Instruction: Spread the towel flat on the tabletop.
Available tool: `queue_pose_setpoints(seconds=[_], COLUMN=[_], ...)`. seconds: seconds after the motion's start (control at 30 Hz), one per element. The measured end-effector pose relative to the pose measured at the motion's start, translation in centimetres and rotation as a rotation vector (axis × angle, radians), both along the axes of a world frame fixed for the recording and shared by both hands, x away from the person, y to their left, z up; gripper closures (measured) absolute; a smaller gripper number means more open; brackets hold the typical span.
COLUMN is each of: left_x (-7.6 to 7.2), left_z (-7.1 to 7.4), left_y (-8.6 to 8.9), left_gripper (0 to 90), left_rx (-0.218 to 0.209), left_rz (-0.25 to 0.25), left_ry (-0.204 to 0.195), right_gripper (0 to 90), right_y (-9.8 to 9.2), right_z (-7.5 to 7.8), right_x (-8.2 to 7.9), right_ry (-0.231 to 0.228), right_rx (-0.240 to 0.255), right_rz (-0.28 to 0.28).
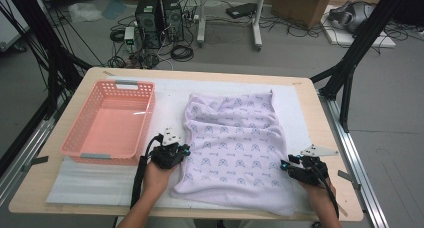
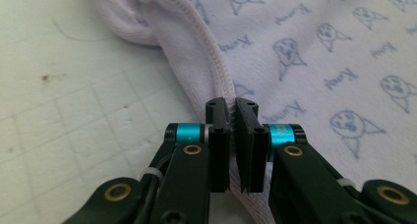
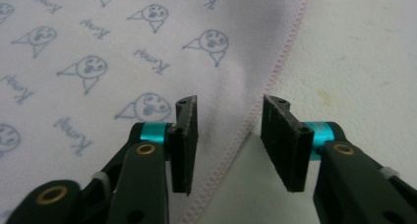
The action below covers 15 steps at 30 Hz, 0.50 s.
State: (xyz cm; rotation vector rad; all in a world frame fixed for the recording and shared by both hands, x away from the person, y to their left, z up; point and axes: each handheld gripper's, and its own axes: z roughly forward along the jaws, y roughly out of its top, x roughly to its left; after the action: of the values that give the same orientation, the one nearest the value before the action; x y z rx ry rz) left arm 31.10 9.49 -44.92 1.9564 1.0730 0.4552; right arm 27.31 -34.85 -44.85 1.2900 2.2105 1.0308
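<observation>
Pinching the left hem of the pale printed cloth (image 1: 235, 148), which lies spread at the mat's centre, the left gripper (image 2: 231, 117) has its jaws nearly together on the fabric. The right gripper (image 3: 229, 117), at about four o'clock, stands part open astride the right hem without pressing it. If it closes off the edge, that side could slip free and the cloth would lift lopsided.

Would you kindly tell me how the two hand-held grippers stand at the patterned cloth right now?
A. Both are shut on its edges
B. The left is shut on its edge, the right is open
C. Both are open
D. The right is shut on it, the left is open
B: in the left gripper view the left hand-held gripper pinches the cloth at its hem, while in the right gripper view the right hand-held gripper has its jaws apart around the edge.
</observation>
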Motion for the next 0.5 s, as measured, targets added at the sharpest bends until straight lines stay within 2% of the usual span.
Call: queue_pose_setpoints(seconds=[0.03,0.1,0.2,0.33,0.43,0.5], left_x=[0.2,0.7,1.2,1.6,2.6,2.9], left_z=[0.1,0.1,0.3,0.5,0.3,0.4], left_y=[0.3,1.0,1.5,1.4,1.8,1.6], left_gripper=[85.3,85.3,85.5,85.8,85.8,85.8], left_rx=[-0.003,-0.05,-0.082,-0.114,-0.13,-0.129], left_rz=[0.023,0.057,0.088,0.13,0.166,0.169], left_ry=[-0.002,0.01,0.013,-0.02,0.006,0.0], right_gripper=[70.4,83.9,85.4,85.3,85.4,85.4], right_y=[0.0,0.3,0.7,1.0,0.9,0.9], right_z=[0.0,0.1,0.1,0.2,0.5,0.5], right_x=[0.1,0.4,1.2,2.2,2.9,3.3], right_ry=[0.004,0.001,-0.021,-0.069,-0.109,-0.115], right_rx=[0.009,0.01,0.005,0.021,0.024,0.015], right_rz=[-0.002,0.021,0.011,-0.068,-0.123,-0.149])
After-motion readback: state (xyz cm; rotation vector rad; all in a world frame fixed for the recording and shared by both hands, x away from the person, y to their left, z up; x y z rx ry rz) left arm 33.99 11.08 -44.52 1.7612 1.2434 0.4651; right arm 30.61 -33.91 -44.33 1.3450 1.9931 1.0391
